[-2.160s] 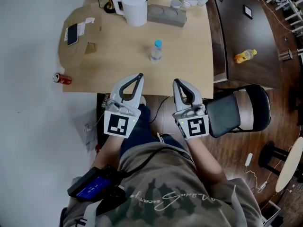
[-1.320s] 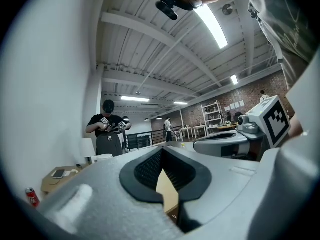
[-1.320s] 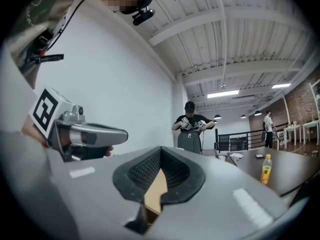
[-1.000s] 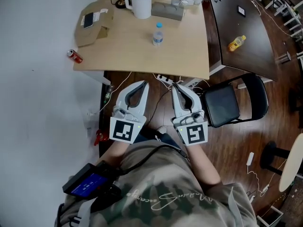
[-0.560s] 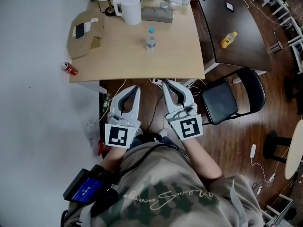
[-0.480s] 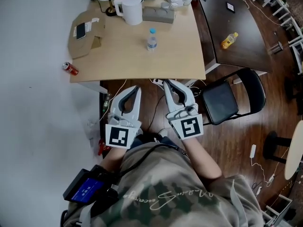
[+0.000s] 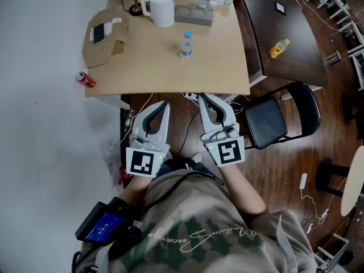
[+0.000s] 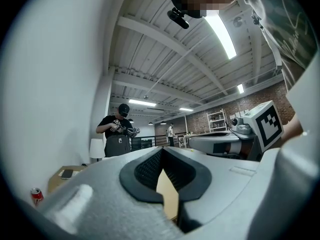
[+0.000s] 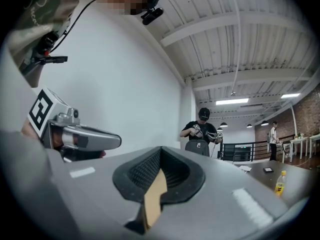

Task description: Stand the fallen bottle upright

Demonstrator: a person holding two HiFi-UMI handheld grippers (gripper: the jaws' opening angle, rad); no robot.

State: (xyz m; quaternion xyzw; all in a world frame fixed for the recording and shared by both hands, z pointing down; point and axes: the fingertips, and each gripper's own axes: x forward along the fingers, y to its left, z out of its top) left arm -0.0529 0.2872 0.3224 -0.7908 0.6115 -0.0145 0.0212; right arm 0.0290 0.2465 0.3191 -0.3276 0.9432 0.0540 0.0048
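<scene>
The left gripper (image 7: 165, 103) and right gripper (image 7: 203, 96) are hovering side by side, jaws pressed together on nothing, the upright bottle (image 7: 186, 44) standing well ahead of their tips.

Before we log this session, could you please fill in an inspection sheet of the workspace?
Surface: light wooden table, things mostly along its far edge.
Job's things: water bottle upright, blue cap on, mid-table.
Clutter: white jug, grey box, phone on cardboard; red can by the left corner.
Grippers: left gripper and right gripper shut, empty, short of the table.
Cables: leads under the table edge; white charger with lead on the floor.
Surroundings: yellow bottle lying on dark table; black chair.
</scene>
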